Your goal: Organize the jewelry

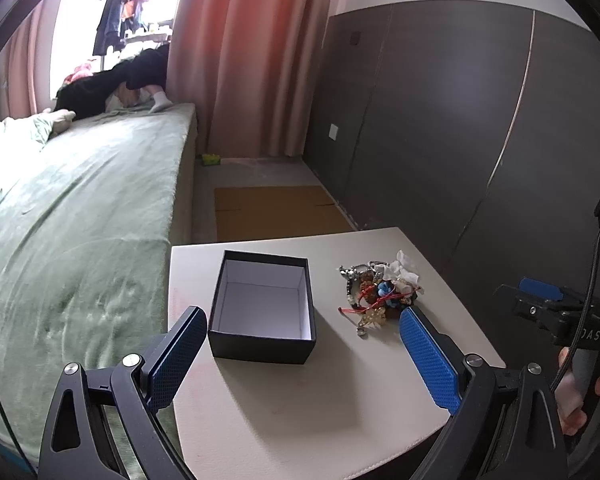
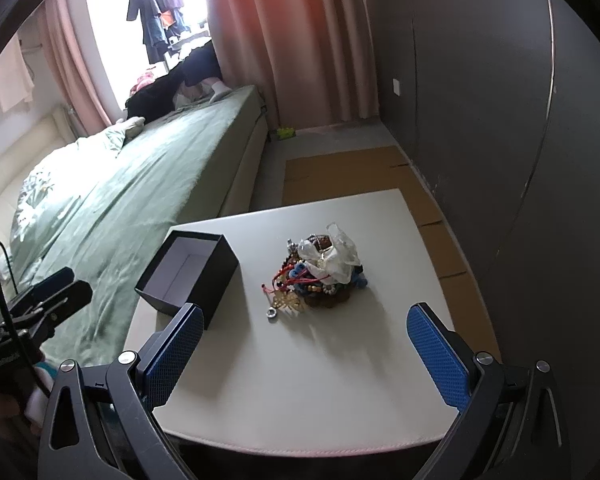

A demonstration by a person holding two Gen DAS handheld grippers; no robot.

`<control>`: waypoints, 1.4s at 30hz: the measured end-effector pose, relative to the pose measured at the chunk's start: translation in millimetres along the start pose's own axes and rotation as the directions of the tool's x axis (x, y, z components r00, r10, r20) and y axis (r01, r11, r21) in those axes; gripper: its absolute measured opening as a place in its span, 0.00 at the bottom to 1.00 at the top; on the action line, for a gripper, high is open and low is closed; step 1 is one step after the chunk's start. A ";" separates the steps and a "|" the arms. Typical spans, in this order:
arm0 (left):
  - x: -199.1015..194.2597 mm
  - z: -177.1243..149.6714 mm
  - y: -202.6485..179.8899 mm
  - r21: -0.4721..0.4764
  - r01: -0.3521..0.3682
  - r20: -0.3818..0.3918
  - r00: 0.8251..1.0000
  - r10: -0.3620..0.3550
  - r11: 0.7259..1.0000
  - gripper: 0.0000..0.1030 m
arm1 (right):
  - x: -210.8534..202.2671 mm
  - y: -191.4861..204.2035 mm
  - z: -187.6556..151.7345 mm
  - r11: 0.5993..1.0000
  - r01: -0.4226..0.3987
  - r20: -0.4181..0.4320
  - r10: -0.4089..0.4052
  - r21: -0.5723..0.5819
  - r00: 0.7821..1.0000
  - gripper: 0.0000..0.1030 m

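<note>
A tangled pile of jewelry (image 1: pixel 380 290) with beads, red cord, gold and silver pieces and a clear plastic bag lies on the white table (image 1: pixel 284 400). An open black box (image 1: pixel 264 306) with a white, empty inside stands to its left. My left gripper (image 1: pixel 300 320) is open above the table's near side, box between its fingers. My right gripper (image 2: pixel 304 320) is open, facing the pile (image 2: pixel 320 276), with the box (image 2: pixel 188 276) at its left. Each gripper shows at the edge of the other's view: the right one (image 1: pixel 540 300), the left one (image 2: pixel 60 288).
A bed with a green sheet (image 1: pixel 80 220) runs along the table's left side. A dark panelled wall (image 1: pixel 460 120) stands to the right. Flat cardboard (image 1: pixel 276 212) lies on the floor beyond the table. Pink curtains (image 1: pixel 240 60) and a window are at the far end.
</note>
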State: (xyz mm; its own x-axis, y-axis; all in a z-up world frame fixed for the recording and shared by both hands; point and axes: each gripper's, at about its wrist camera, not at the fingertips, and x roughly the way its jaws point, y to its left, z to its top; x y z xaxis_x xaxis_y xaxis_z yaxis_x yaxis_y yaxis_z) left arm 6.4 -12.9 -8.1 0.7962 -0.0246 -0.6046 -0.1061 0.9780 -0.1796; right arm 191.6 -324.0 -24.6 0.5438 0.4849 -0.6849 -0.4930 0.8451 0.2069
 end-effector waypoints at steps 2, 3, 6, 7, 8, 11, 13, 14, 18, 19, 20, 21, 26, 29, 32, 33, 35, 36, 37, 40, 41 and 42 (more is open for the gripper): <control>-0.2 -0.6 0.1 0.000 0.001 0.000 1.000 -0.001 1.000 0.94 | -0.6 -0.3 0.2 1.000 -0.004 0.000 0.004 0.003 1.000 1.00; -0.5 -0.8 0.2 0.001 0.001 0.000 1.000 -0.001 1.000 0.94 | -0.8 -0.1 0.4 1.000 -0.004 -0.001 0.004 0.003 1.000 1.00; -0.9 -0.3 -0.6 0.000 -0.003 0.002 1.000 0.003 1.000 0.94 | -0.5 0.5 0.3 1.000 0.000 -0.005 0.000 -0.004 1.000 1.00; -0.8 -0.4 -0.4 0.000 -0.004 0.002 1.000 0.004 1.000 0.94 | 1.1 0.7 -0.1 1.000 -0.001 -0.006 0.001 -0.006 1.000 1.00; -0.5 -0.5 -0.1 -0.001 -0.003 0.002 1.000 0.003 1.000 0.94 | 1.0 1.0 -0.3 1.000 -0.003 -0.006 0.003 -0.006 1.000 1.00; 0.6 -0.6 -0.4 -0.006 -0.002 -0.002 1.000 0.002 1.000 0.94 | 3.1 2.1 -0.6 1.000 -0.006 -0.013 0.006 -0.007 1.000 1.00; -0.4 -0.4 0.6 -0.010 0.002 -0.001 1.000 -0.002 1.000 0.94 | 3.8 2.4 -0.5 1.000 -0.009 -0.012 0.009 -0.007 1.000 1.00; -1.2 -0.2 0.4 -0.010 0.001 0.001 1.000 -0.001 1.000 0.94 | 3.8 3.5 -0.8 1.000 -0.009 -0.012 0.009 -0.008 1.000 1.00; -6.1 0.9 -0.2 -0.009 0.006 0.015 1.000 -0.005 1.000 0.94 | 5.1 5.0 -0.9 1.000 -0.018 -0.013 0.018 -0.011 1.000 1.00; -6.8 1.2 -0.1 -0.010 0.007 0.016 1.000 -0.007 1.000 0.94 | 5.4 5.4 -1.2 1.000 -0.021 -0.012 0.021 -0.010 1.000 1.00; -7.2 1.4 0.0 -0.011 0.008 0.017 1.000 -0.008 1.000 0.94 | 5.6 5.4 -1.1 1.000 -0.026 -0.011 0.026 -0.009 1.000 1.00; -7.5 0.7 0.3 -0.012 0.009 0.017 1.000 -0.009 1.000 0.94 | 5.3 5.4 -1.0 1.000 -0.030 -0.008 0.030 -0.009 1.000 1.00; -8.7 0.3 0.5 -0.010 0.008 0.016 1.000 -0.008 1.000 0.94 | 7.9 7.5 -1.6 1.000 -0.027 -0.016 0.027 -0.015 1.000 1.00; -9.3 0.0 0.3 -0.007 0.004 0.015 1.000 -0.004 1.000 0.94 | 8.3 8.8 -2.3 1.000 -0.023 -0.021 0.023 -0.016 1.000 1.00; -8.8 0.3 -0.4 -0.007 0.006 0.015 1.000 -0.006 1.000 0.94 | 7.6 8.8 -2.5 1.000 -0.020 -0.019 0.020 -0.017 1.000 1.00; -8.8 0.3 -0.8 -0.005 0.005 0.016 1.000 -0.005 1.000 0.94 | 7.4 8.7 -2.4 1.000 -0.022 -0.019 0.022 -0.018 1.000 1.00; -8.8 -0.1 -1.3 -0.004 0.005 0.015 1.000 -0.005 1.000 0.94 | 7.1 8.7 -2.5 1.000 -0.020 -0.017 0.020 -0.019 1.000 1.00; -8.6 -0.2 -1.5 -0.004 0.005 0.015 1.000 -0.005 1.000 0.94 | 6.7 8.6 -2.5 1.000 -0.021 -0.016 0.021 -0.020 1.000 1.00; -8.8 -0.4 -1.2 -0.005 0.004 0.016 1.000 -0.004 1.000 0.94 | 6.0 8.6 -2.3 1.000 -0.022 -0.016 0.022 -0.019 1.000 1.00; -8.9 -0.4 -1.2 -0.004 0.005 0.016 1.000 -0.005 1.000 0.94 | 5.2 7.9 -2.1 1.000 -0.025 -0.016 0.025 -0.014 1.000 1.00; -8.9 -0.6 -1.7 -0.003 0.005 0.016 1.000 -0.005 1.000 0.94 | 5.4 7.3 -2.0 1.000 -0.026 -0.017 0.026 -0.014 1.000 1.00; -8.8 -0.7 -2.1 -0.002 0.004 0.016 1.000 -0.004 1.000 0.94 | 5.6 6.9 -2.0 1.000 -0.027 -0.018 0.027 -0.014 0.999 1.00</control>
State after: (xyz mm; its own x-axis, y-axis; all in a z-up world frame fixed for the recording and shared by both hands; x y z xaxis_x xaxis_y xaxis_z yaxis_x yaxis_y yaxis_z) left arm -0.9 -14.9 -3.0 0.8059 -0.0254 -0.5915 -0.1041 0.9774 -0.1839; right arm 189.9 -315.8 -28.4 0.5182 0.5035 -0.6914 -0.5169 0.8284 0.2159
